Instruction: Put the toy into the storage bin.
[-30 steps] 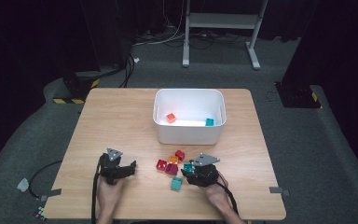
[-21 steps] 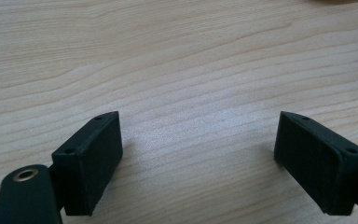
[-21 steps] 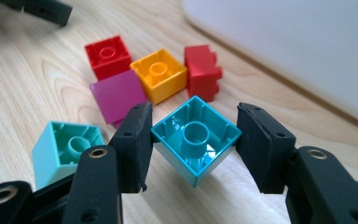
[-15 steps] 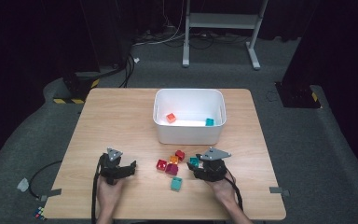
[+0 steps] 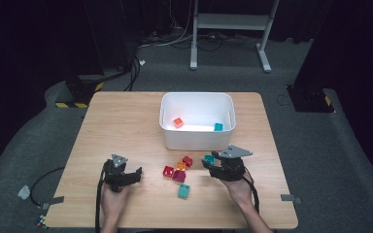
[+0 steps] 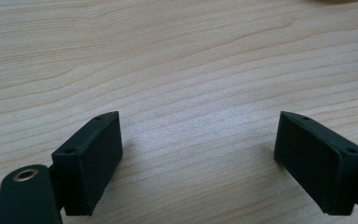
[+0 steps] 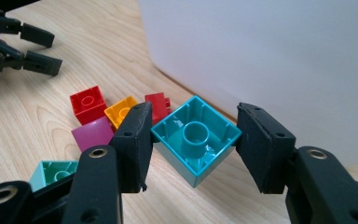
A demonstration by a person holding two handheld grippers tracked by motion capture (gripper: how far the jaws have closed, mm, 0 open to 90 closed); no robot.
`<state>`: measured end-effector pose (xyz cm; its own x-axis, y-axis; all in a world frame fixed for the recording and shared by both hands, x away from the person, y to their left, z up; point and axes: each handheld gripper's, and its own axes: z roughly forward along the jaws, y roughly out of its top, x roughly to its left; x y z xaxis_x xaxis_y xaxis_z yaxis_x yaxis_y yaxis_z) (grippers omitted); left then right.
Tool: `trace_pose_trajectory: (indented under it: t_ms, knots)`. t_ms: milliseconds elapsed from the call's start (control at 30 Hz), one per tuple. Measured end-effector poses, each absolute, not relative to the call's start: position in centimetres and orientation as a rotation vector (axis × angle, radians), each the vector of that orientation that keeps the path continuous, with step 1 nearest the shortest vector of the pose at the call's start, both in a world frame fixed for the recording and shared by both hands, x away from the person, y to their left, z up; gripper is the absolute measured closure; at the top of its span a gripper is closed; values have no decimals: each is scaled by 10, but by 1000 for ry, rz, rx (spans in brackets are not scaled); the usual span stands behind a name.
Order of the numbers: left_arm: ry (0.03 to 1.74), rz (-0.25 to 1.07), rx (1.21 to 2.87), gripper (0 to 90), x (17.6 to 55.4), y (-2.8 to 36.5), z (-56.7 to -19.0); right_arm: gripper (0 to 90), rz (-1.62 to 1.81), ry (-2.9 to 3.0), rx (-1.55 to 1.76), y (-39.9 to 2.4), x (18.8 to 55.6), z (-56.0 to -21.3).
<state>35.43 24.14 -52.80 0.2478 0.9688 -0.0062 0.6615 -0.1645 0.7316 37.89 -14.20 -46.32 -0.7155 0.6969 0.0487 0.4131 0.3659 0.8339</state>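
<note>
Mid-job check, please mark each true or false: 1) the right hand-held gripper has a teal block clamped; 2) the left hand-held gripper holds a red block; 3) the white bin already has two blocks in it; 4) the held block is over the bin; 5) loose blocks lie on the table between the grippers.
1) True: the right hand-held gripper is shut on the teal block.
2) False: the left hand-held gripper is open over bare table.
3) True: the white bin holds an orange block and a teal one.
4) False: it is in front of the bin, outside its wall.
5) True: red, orange, magenta and mint blocks lie there.
</note>
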Motion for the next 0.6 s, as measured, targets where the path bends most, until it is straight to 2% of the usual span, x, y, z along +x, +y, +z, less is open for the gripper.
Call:
trace_pose_trajectory:
  t_ms: [600]
  knots:
    - [1483,638,1904,153,354,241,-528,471,1355,2241,984,-164,390,-431]
